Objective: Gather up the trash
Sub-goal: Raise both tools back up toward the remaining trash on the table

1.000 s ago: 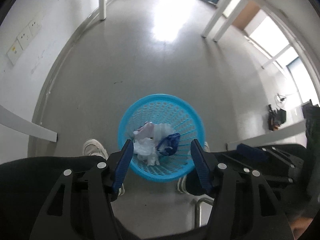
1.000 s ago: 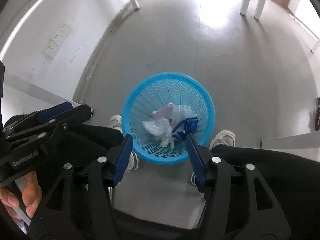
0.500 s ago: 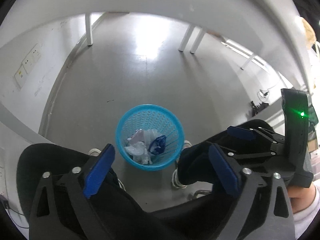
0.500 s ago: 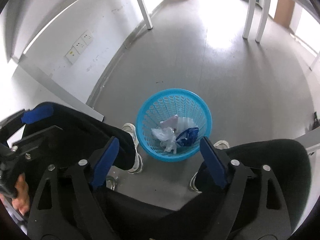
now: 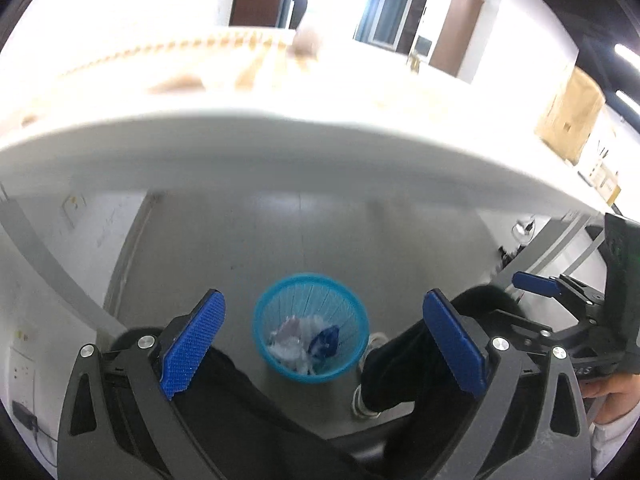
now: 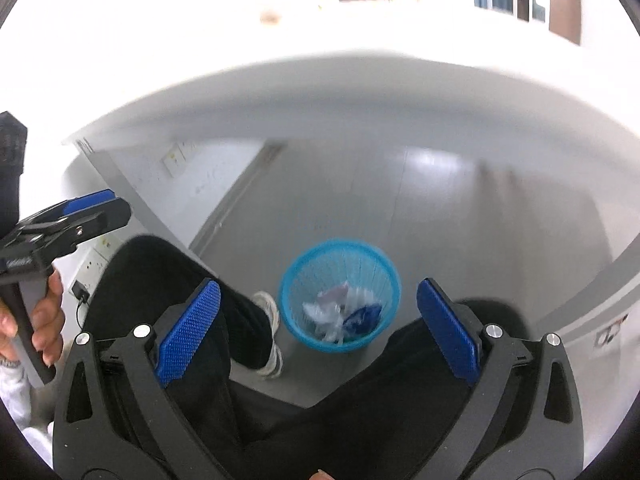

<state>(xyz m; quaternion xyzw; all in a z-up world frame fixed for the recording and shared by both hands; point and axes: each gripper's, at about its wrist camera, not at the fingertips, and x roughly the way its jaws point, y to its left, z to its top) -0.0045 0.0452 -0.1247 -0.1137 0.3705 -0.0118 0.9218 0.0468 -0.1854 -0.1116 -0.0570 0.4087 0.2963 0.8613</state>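
A blue plastic basket (image 5: 280, 304) stands on the grey floor between the person's feet, also in the right wrist view (image 6: 308, 276). Crumpled white and blue trash (image 5: 304, 344) lies inside it, also seen in the right wrist view (image 6: 340, 316). My left gripper (image 5: 324, 344) is wide open and empty, high above the basket. My right gripper (image 6: 318, 326) is wide open and empty, also high above it. Each gripper shows at the edge of the other's view: the right one (image 5: 560, 292), the left one (image 6: 76, 216).
A white table edge (image 5: 320, 148) arcs across both views above the floor, its top blurred with pale brown shapes. The person's black-trousered legs (image 6: 180, 280) and white shoes (image 6: 270, 320) flank the basket. Wall sockets (image 6: 176, 156) sit on the left wall.
Both grippers have risen and tilted up, from just over the basket to table-edge height. Their jaws opened wider. The basket now looks smaller and farther below.
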